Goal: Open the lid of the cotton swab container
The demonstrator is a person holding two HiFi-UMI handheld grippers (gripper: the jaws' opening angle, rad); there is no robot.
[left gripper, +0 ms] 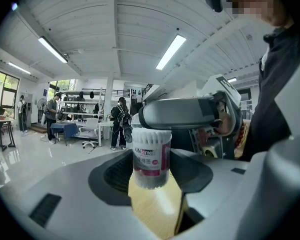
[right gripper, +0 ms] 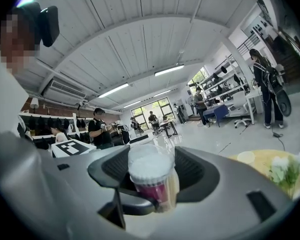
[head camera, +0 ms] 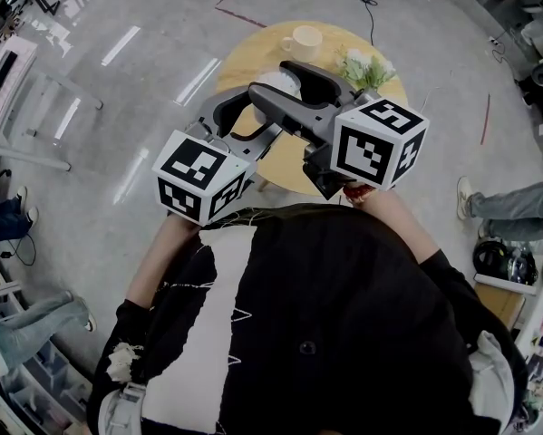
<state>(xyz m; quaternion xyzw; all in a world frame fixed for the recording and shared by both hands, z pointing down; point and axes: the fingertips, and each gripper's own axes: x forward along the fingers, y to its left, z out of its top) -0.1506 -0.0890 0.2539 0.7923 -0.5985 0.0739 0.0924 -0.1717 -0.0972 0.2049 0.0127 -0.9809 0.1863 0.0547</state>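
Lid removal in hand: left gripper [left gripper: 151,173] fingers hold the clear, pink-labelled plastic cotton swab container [left gripper: 151,156] above the round wooden table [head camera: 253,57]. The right gripper [right gripper: 151,178] fingers close on its translucent lid [right gripper: 151,163]. Judged next: pull the lid off, keeping the body steady.

My left hand-held gripper [left gripper: 152,173] is pale grey with black pads. The left cube [head camera: 203,177] is white with black square markers. My right hand-held gripper [right gripper: 152,176] is the same grey and black, and the right cube [head camera: 380,143] has the same black-and-white pattern. The container [left gripper: 151,156] is clear, white at the top with swab tips, and wears a white and magenta label. The surface [head camera: 244,62] is pale yellow wood. The cup [head camera: 303,42] is cream, and the flowers [head camera: 366,66] are white with green leaves. The floor [head camera: 144,98] is glossy grey. My top [head camera: 344,315] is black with a white panel.
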